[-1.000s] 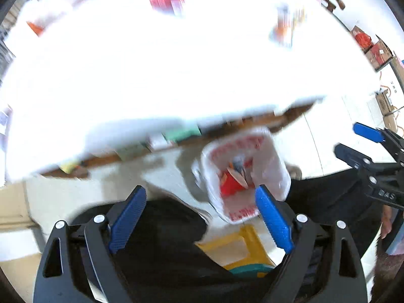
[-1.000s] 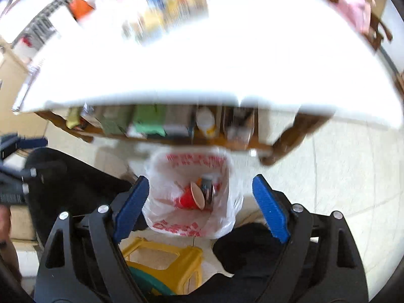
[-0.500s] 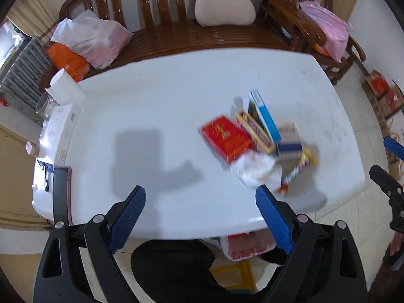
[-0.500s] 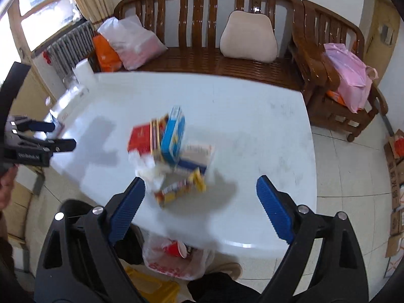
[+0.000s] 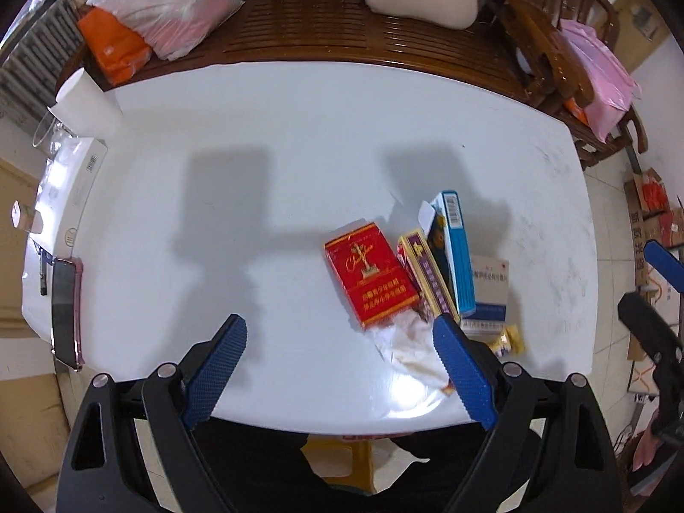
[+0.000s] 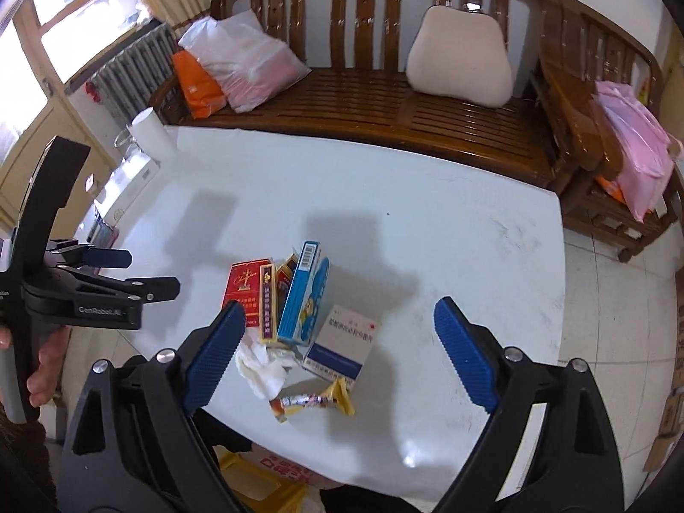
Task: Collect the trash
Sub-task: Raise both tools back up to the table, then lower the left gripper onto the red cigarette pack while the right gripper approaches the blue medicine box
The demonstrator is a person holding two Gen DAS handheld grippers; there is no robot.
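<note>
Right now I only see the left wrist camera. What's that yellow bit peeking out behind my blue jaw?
Observer: In the right wrist view it's a crinkled yellow candy wrapper, lying flat near the front edge of the white table.
Child: Is it under the crumpled white tissue?
Observer: No, the tissue lies just left of it; whether they touch, I can't tell.
Child: Is my other gripper holding anything?
Observer: No, the jaws of the right gripper stand open, empty.

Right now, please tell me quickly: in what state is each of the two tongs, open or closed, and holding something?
Left tongs: open, holding nothing, above the white table.
Right tongs: open, holding nothing.
</note>
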